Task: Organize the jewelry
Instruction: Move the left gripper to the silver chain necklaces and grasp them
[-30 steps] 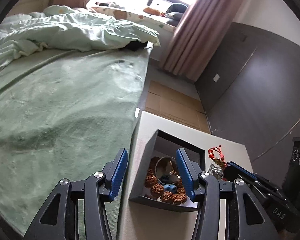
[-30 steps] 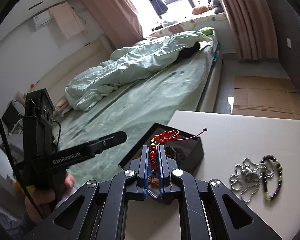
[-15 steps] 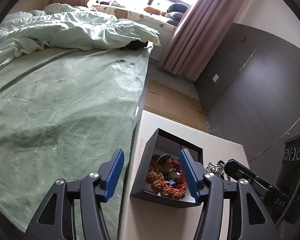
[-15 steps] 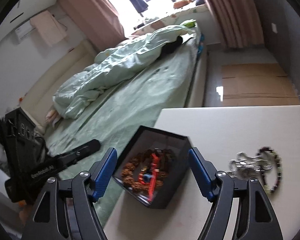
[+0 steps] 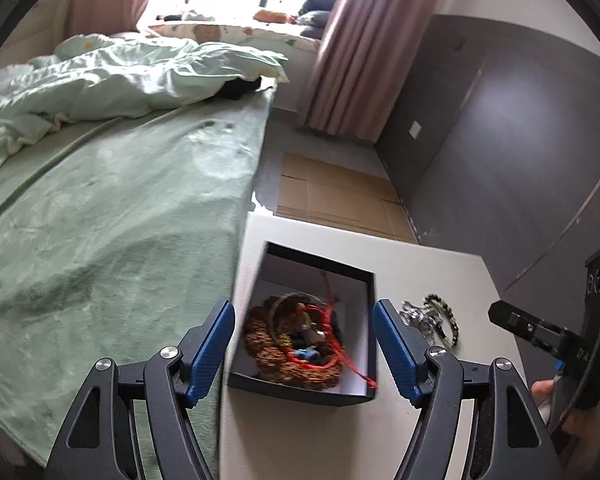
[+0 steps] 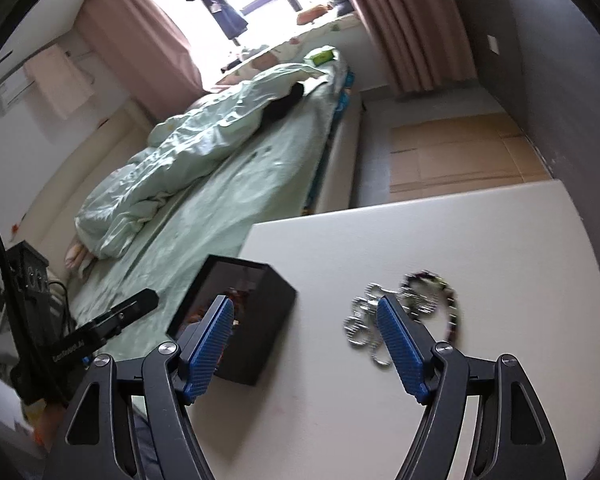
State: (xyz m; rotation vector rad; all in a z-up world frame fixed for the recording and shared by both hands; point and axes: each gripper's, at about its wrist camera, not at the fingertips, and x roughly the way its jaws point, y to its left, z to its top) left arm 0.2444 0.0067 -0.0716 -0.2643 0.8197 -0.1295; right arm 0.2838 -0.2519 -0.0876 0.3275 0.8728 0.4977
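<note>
Sorting is partly complete: the red cord bracelet point(image 5: 328, 336) and the brown bead string point(image 5: 296, 364) lie in the black box point(image 5: 300, 390) ahead of your left claw point(image 5: 303, 346), whose jaws are opening, empty. Right claw point(image 6: 305, 344) stands apart, empty; the silver chain point(image 6: 360, 328) and dark bead bracelet point(image 6: 452, 312), just ahead on the tabletop point(image 6: 460, 232), remain.

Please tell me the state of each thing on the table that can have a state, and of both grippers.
Black box: open, no lid, jewelry inside.
Red cord bracelet: inside the box, lying on a brown bead bracelet.
Silver chain: loose on the table, outside the box.
Dark bead bracelet: on the table, beside the chain.
Left gripper: jaws opening, holding nothing.
Right gripper: open, holding nothing.
</note>
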